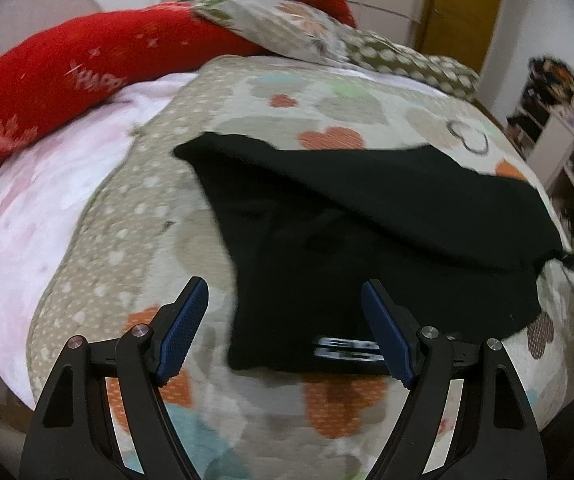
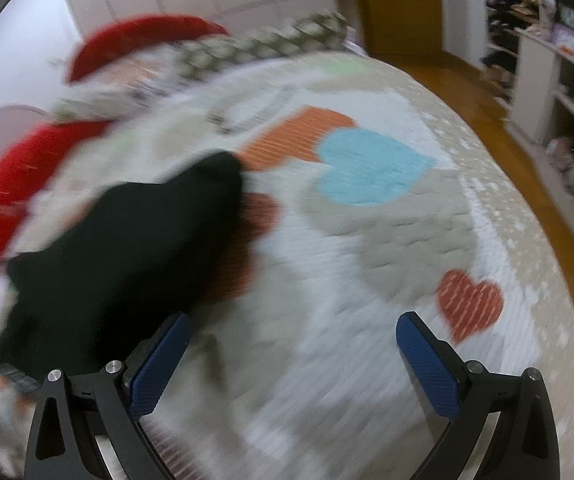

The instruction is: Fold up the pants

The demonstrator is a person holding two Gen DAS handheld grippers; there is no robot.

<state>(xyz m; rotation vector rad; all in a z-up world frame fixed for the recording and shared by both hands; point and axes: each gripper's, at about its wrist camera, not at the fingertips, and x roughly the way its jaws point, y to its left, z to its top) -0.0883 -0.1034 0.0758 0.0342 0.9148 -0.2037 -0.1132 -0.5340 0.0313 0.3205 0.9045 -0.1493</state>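
— Where are the black pants (image 1: 367,232) at the moment?

— Lying on the bed's heart-patterned quilt (image 1: 135,216), partly folded: one dark layer lies across the other, and a white label shows at the hem closest to the left tongs (image 1: 285,308). From the right wrist view the pants (image 2: 127,248) sit toward the left side of the bed, though that picture is badly smeared.

— And the tongs, are they gripping anything?

— No. The left tongs are spread wide, blue pads apart, with the near part of the pants showing in the gap between them; I can't tell whether they touch the cloth. The right tongs (image 2: 293,344) are spread wide too, with only quilt (image 2: 367,280) between the pads; the pants show just beside the left pad.

— What else is on the bed?

— A red cushion (image 1: 67,92) along the far edge, a patterned pillow (image 1: 287,28) beside it, and a pale pink blanket (image 1: 27,220) at the left edge. Beyond the right edge stands a white shelf unit (image 2: 539,92) on a wooden floor (image 2: 459,92).
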